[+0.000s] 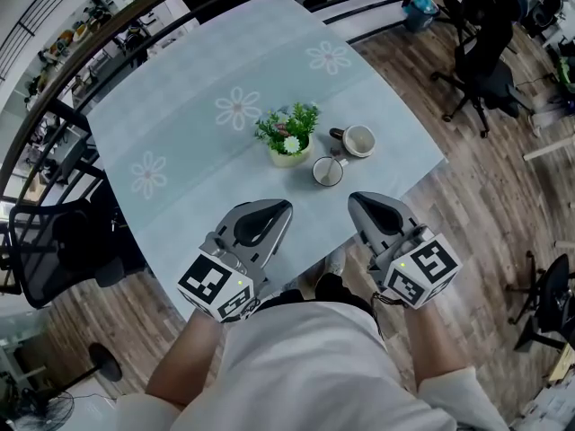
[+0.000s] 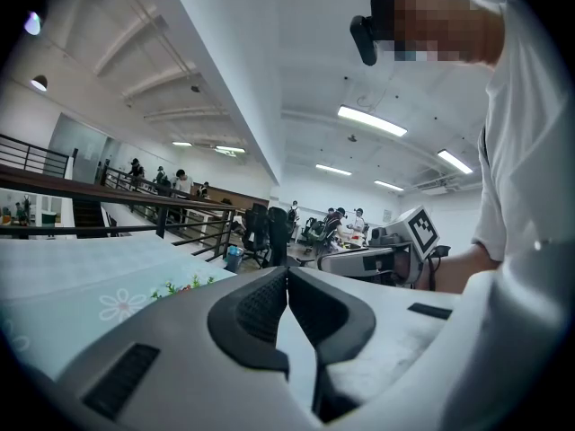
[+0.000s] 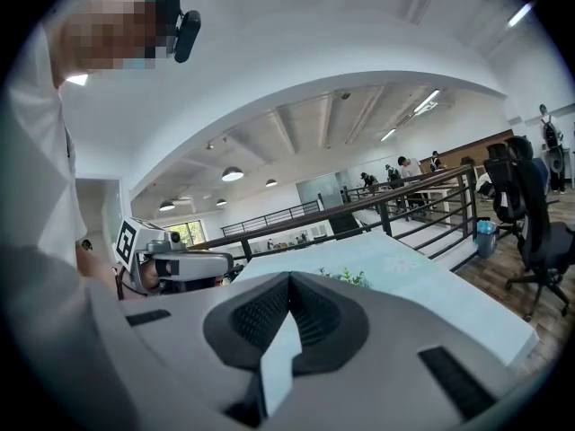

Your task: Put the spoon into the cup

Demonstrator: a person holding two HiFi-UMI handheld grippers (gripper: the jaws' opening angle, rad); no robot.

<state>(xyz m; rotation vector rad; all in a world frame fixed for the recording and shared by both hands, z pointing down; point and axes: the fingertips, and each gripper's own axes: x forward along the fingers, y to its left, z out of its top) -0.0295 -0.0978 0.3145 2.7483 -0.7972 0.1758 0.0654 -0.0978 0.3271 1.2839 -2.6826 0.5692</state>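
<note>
Two pale cups stand on the light blue flowered tablecloth [image 1: 189, 106]. The nearer cup [image 1: 328, 171] has a thin shiny piece, probably the spoon [image 1: 339, 156], at its far rim. The farther cup [image 1: 358, 140] has its handle turned to the left. My left gripper [image 1: 286, 207] hovers over the table's near edge, shut and empty. My right gripper [image 1: 356, 198] is level with it, just short of the nearer cup, also shut with nothing between its jaws. In the left gripper view the tips [image 2: 287, 275] meet. In the right gripper view the tips [image 3: 289, 281] meet too.
A small potted plant [image 1: 289, 138] with white flowers stands just left of the cups. A black railing [image 1: 108, 39] runs behind the table. Office chairs [image 1: 481, 57] stand on the wooden floor at right, and another chair [image 1: 54, 241] at left.
</note>
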